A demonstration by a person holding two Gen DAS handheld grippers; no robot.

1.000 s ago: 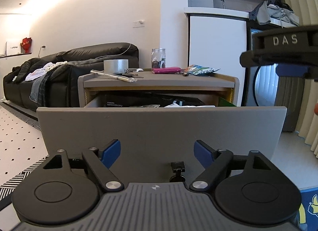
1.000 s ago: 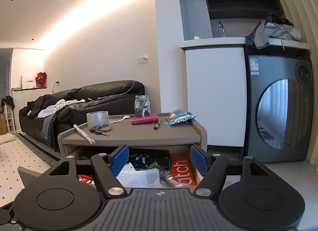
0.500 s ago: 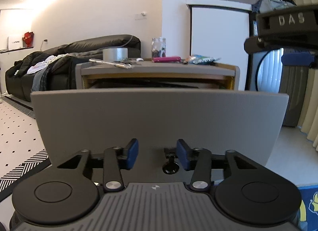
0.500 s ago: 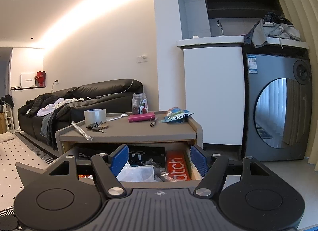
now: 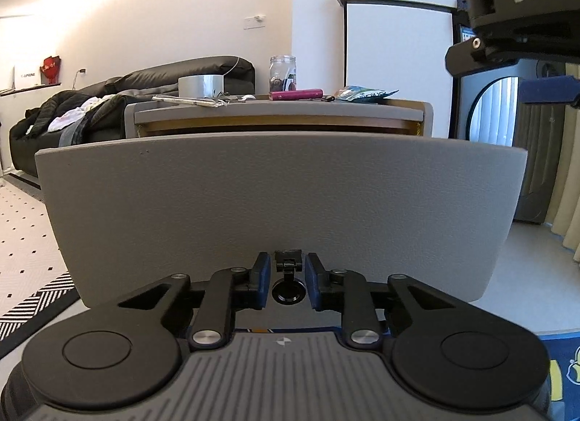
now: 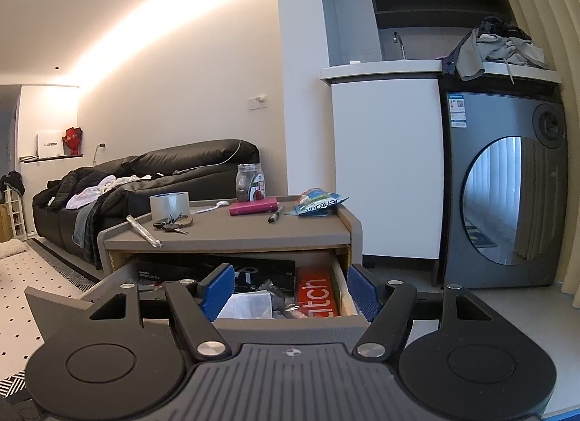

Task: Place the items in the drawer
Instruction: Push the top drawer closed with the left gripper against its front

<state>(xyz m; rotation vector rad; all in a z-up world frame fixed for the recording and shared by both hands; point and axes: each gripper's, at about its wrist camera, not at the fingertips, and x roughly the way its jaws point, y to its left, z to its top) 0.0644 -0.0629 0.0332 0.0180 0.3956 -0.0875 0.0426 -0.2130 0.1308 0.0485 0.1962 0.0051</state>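
The grey drawer (image 6: pixel 326 316) stands pulled open (already cluttered), items (image 6: pixel 250 209) lying on top.

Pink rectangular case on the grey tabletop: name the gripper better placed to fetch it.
Right. The right gripper is open and free, facing the pink rectangular case. The left gripper is closed around the small black drawer handle.

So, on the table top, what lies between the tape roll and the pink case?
In the right wrist view, a white plastic spoon lies between the tape roll and the pink case; the keys sit nearer the front.

tape roll (image 6: pixel 169 204) left on tabletop (image 6: pixel 232 230) | jar (image 6: pixel 250 187) behind wallet (image 6: pixel 253 207) | drawer (image 6: pixel 253 326) open below
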